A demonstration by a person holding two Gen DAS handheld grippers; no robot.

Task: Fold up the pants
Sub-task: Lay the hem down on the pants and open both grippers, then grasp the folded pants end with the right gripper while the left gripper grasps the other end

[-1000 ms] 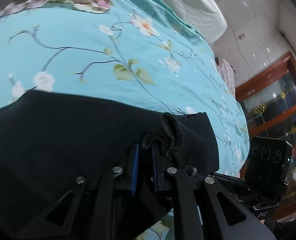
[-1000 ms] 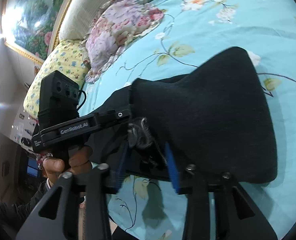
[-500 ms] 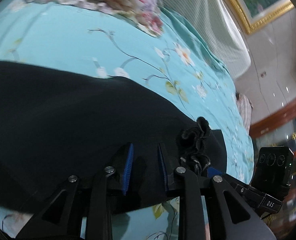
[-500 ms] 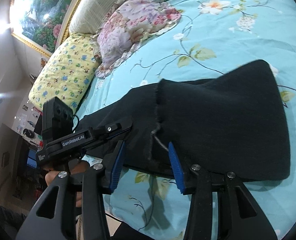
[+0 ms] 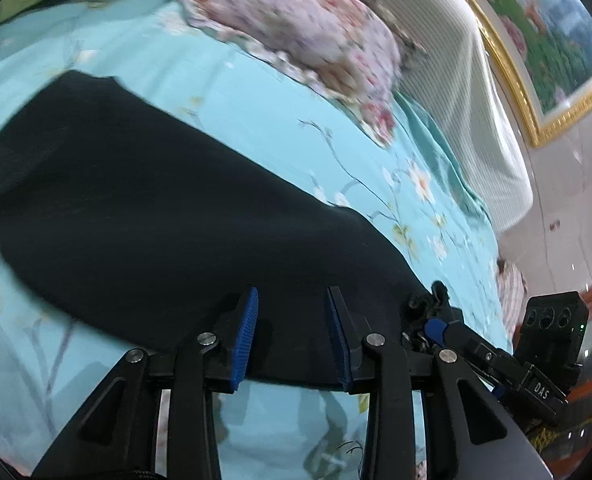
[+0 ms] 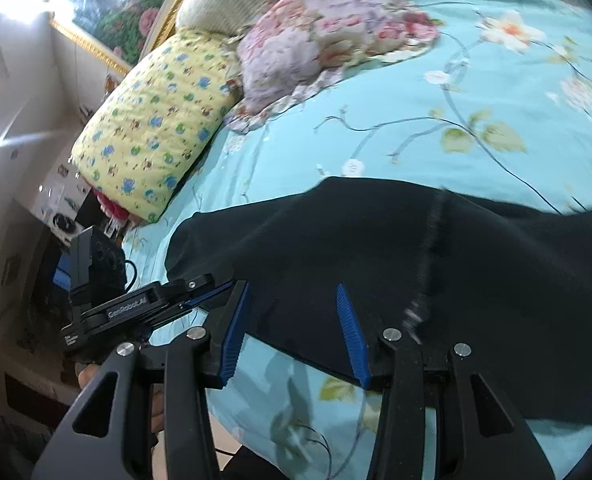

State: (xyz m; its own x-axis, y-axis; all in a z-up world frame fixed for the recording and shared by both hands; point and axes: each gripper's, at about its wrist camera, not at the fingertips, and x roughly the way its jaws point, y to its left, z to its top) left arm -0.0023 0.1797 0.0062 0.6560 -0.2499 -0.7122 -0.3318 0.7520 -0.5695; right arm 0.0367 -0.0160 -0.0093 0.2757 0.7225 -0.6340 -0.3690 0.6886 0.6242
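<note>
Black pants point(image 5: 144, 216) lie folded lengthwise on a turquoise floral bedsheet point(image 5: 256, 108); they also fill the middle of the right wrist view point(image 6: 435, 264). My left gripper point(image 5: 292, 320) is open and empty, just above the pants' near edge. My right gripper point(image 6: 292, 312) is open and empty over the near edge too. The bunched waistband with its drawstring point(image 5: 423, 312) lies beside the right gripper's tip, seen at the lower right of the left wrist view. A frayed hem line point(image 6: 431, 236) crosses the pants.
A pink floral pillow point(image 5: 315, 44) and a yellow patterned pillow point(image 6: 156, 120) lie at the head of the bed by a ribbed white headboard point(image 5: 475, 92). The bed's near edge runs under both grippers. The other gripper's body point(image 6: 136, 308) sits at the left.
Both grippers have opened and let go of the pants' waistband end. The fabric has dropped flat on the bed, and both grippers have drawn back towards the near edge.
</note>
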